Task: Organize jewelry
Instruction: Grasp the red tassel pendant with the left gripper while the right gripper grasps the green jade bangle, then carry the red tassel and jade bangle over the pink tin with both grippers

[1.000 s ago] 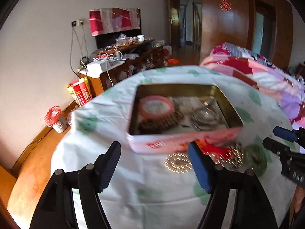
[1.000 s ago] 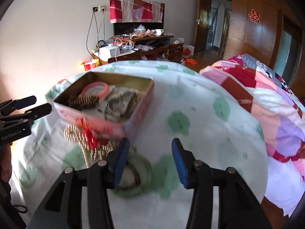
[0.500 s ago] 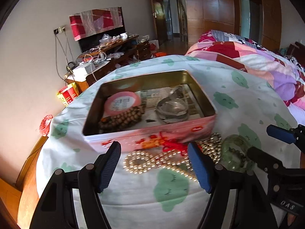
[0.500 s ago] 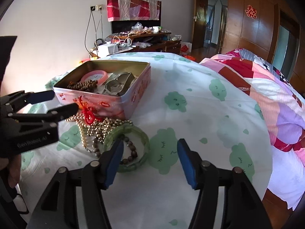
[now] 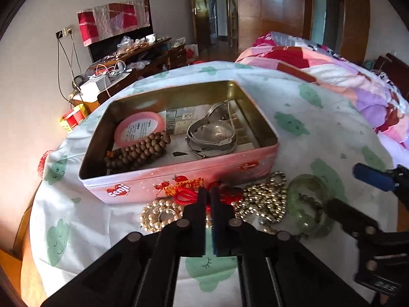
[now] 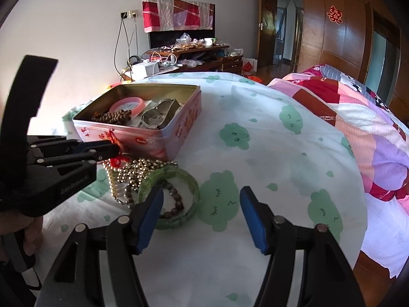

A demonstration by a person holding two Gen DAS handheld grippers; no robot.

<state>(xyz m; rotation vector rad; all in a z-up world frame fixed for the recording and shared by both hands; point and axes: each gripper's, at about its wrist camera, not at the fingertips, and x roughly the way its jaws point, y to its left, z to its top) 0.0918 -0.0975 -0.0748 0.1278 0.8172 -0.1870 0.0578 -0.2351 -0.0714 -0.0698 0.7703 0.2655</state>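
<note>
A pink tin stands open on the table; inside lie a pink bangle, a brown bead bracelet and a silver piece. In front of it lies a heap: a red knotted cord, a pearl string, a gold bead chain and a green bangle with dark beads inside it. My left gripper is shut on the red cord. My right gripper is open and empty, just right of the green bangle.
The table wears a white cloth with green cloud prints. A quilted bed lies to the right. A cluttered wooden cabinet stands against the far wall. The table edge falls off left of the tin.
My left gripper has moved down onto the heap and closed on the red cord. My right gripper has stayed open near the green bangle.
</note>
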